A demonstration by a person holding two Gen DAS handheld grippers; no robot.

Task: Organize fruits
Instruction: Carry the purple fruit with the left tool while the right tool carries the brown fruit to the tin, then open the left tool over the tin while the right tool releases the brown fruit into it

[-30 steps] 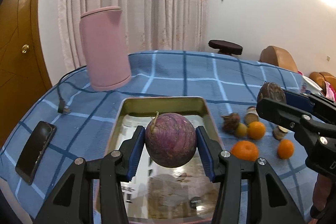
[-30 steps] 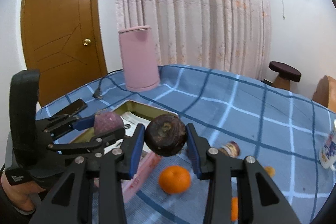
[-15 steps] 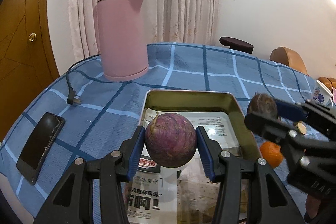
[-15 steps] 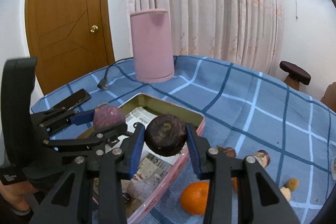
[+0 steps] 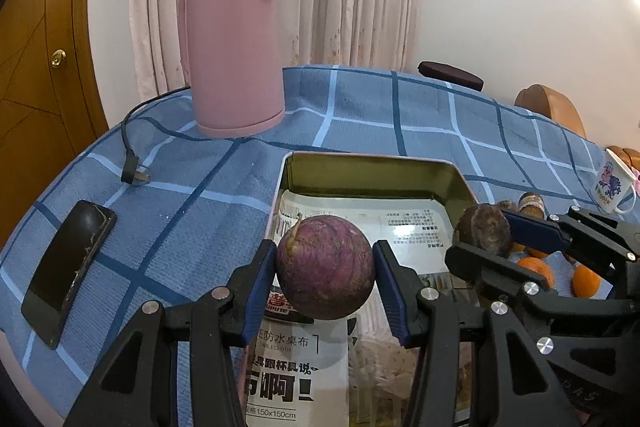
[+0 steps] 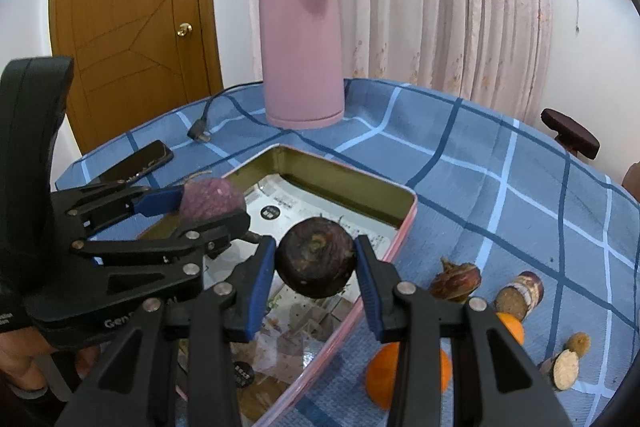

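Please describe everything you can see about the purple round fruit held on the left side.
The purple round fruit is roughly spherical, with a dull, mottled purple skin streaked lighter, and a short dry stem stub at its upper left. It looks whole and unpeeled. The left hand-held gripper is shut on it, one blue pad pressing each side, so it hangs in the air above the paper-lined metal tray and touches nothing but the pads. In the right wrist view only its top shows behind the gripper's fingers.
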